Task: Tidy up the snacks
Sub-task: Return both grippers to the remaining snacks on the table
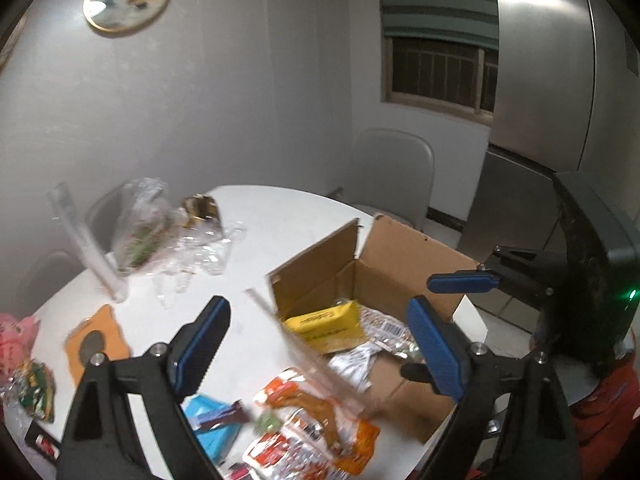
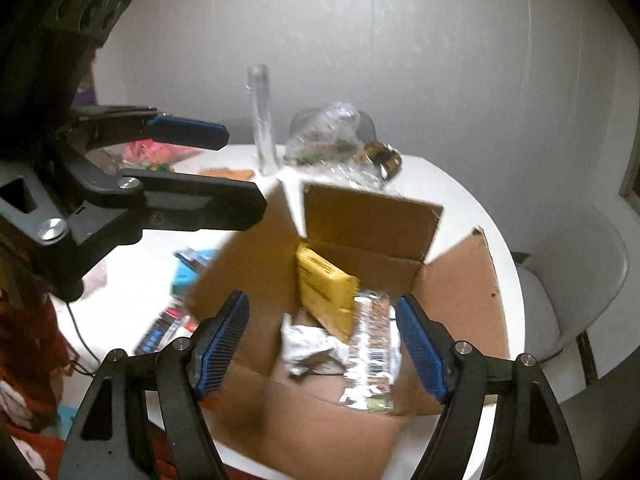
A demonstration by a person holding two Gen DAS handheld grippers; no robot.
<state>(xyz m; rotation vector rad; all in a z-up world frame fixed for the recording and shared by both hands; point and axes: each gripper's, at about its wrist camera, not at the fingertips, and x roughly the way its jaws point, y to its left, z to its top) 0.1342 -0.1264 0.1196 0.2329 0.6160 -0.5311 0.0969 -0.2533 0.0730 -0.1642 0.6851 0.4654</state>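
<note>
An open cardboard box (image 1: 404,264) (image 2: 460,280) stands on the round white table (image 1: 280,216). Inside lie a yellow packet (image 1: 326,322) (image 2: 324,292), a white wrapper (image 2: 312,346) and a silvery snack bag (image 2: 374,344). My left gripper (image 1: 316,344) is open and empty above the box's left flap. My right gripper (image 2: 322,346) is open and empty over the box. It also shows in the left wrist view (image 1: 460,282). Loose snacks lie beside the box: an orange-and-red packet (image 1: 316,428) and a blue packet (image 1: 214,420).
A clear tube (image 1: 86,240), crumpled clear plastic bags (image 1: 160,232) and a gold wrapper (image 1: 202,208) sit at the table's far side. An orange card (image 1: 98,344) and green and pink packets (image 1: 28,368) lie left. White chairs (image 1: 400,172) stand behind the table.
</note>
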